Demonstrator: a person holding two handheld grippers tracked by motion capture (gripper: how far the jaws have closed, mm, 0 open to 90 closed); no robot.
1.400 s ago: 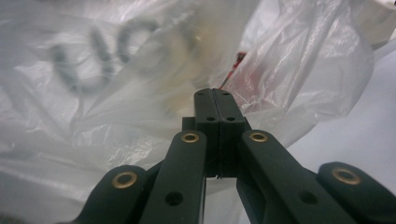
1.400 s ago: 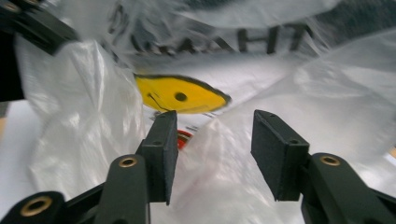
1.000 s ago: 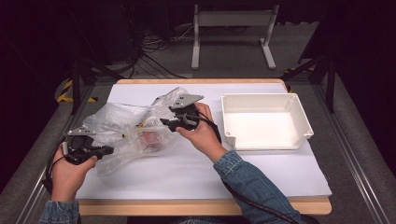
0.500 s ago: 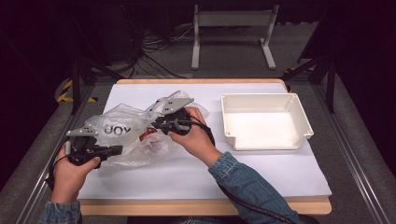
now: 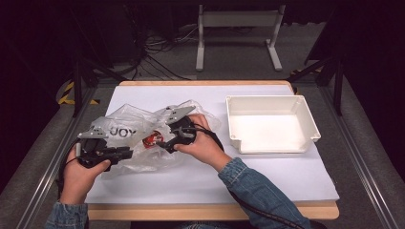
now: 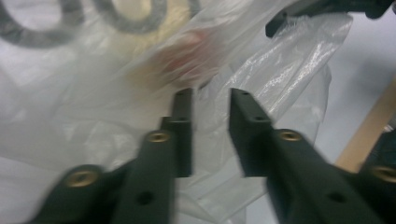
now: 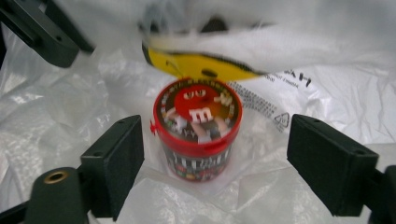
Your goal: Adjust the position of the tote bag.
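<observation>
Since the earlier high views the right gripper (image 5: pixel 165 143) has slid from the upper middle of the plastic bag (image 5: pixel 129 138) down toward the red spot at its centre, and its jaws have just been opening; the left gripper (image 5: pixel 125 153), low at the left, has hardly shifted, and its jaws have just been opening too. In the right gripper view the jaws stand wide, one at the lower left and one at the right edge, with the red-lidded candy tub (image 7: pixel 198 128) upright between them and touched by neither. In the left gripper view the jaws stand a little apart with a fold of bag film running up between them; blur keeps me from telling whether the pads press on it, so I cannot say it is gripped. As I judge it, the work is getting the tub out of the bag, probably for the white tray (image 5: pixel 305 114) at the right of the high view, which has nothing in it: the tub is found and lined up, while the grasp, the lift and the placing are all left. A yellow object (image 7: pixel 201 65) above the tub is smeared beyond naming, the printing on the bag is cut off, and how far film covers the tub is unclear.
</observation>
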